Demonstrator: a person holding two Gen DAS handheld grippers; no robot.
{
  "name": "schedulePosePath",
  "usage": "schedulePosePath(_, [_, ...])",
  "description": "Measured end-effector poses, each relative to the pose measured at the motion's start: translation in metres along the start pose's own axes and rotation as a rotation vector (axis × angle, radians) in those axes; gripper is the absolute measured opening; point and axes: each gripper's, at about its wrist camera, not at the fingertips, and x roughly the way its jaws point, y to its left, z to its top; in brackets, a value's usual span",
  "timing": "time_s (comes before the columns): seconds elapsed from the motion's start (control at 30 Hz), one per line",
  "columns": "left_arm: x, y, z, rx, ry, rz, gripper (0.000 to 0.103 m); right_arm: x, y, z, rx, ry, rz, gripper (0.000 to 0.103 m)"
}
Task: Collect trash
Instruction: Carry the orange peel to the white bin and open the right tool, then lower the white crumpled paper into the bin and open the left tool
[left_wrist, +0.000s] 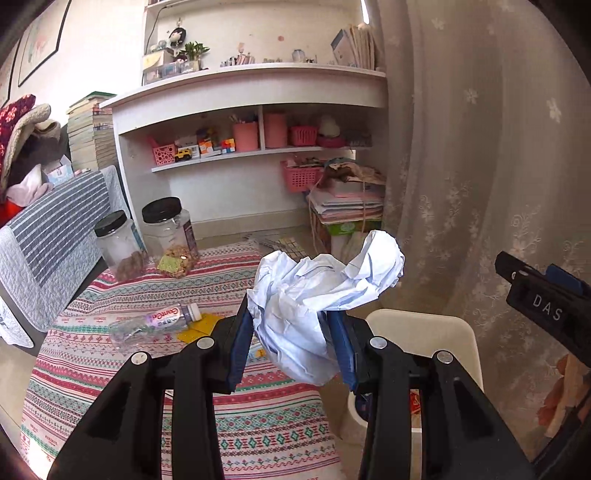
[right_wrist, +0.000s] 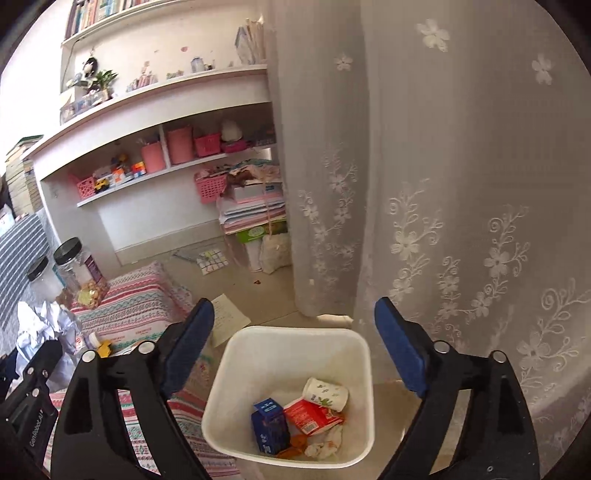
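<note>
Patterned tablecloth (left_wrist: 110, 369) behind crumpled paper (left_wrist: 317, 306) clamped between left gripper (left_wrist: 291, 343) pads.

Bright soft daylight, fisheye-bent dark corners

— Bin (right_wrist: 288, 398), contents? 
— A cup (right_wrist: 325, 394), two cartons and scraps, lying at its bottom. 
— Bin's position? 
— On the floor, just beside the table (left_wrist: 110, 369) at its right edge, curtain (right_wrist: 443, 184) behind. 
— On the table? 
— Two jars (left_wrist: 166, 229) at the far left corner; a bottle (left_wrist: 155, 321) lying mid-table.
</note>
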Motion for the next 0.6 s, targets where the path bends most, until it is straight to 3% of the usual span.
schedulePosePath(0.07, [0.006, -0.013, -0.002, 0.004, 0.018, -0.031, 0.041, -0.002, -0.015, 0.002, 0.026, -0.023, -0.057, 0.096])
schedulePosePath(0.23, [0.017, -0.038, 0.001, 0.004, 0.047, -0.108, 0.041, -0.002, -0.044, 0.003, 0.077, -0.026, -0.139, 0.096])
schedulePosePath(0.53, [0.036, -0.076, 0.000, 0.011, 0.096, -0.251, 0.042, 0.002, -0.064, 0.001, 0.081, -0.019, -0.213, 0.096])
schedulePosePath(0.57, [0.039, -0.080, -0.001, 0.016, 0.111, -0.275, 0.045, 0.002, -0.065, 0.001, 0.080, -0.018, -0.219, 0.096])
schedulePosePath(0.6, [0.041, -0.083, -0.001, 0.017, 0.122, -0.291, 0.056, 0.002, -0.066, 0.001, 0.079, -0.016, -0.224, 0.096])
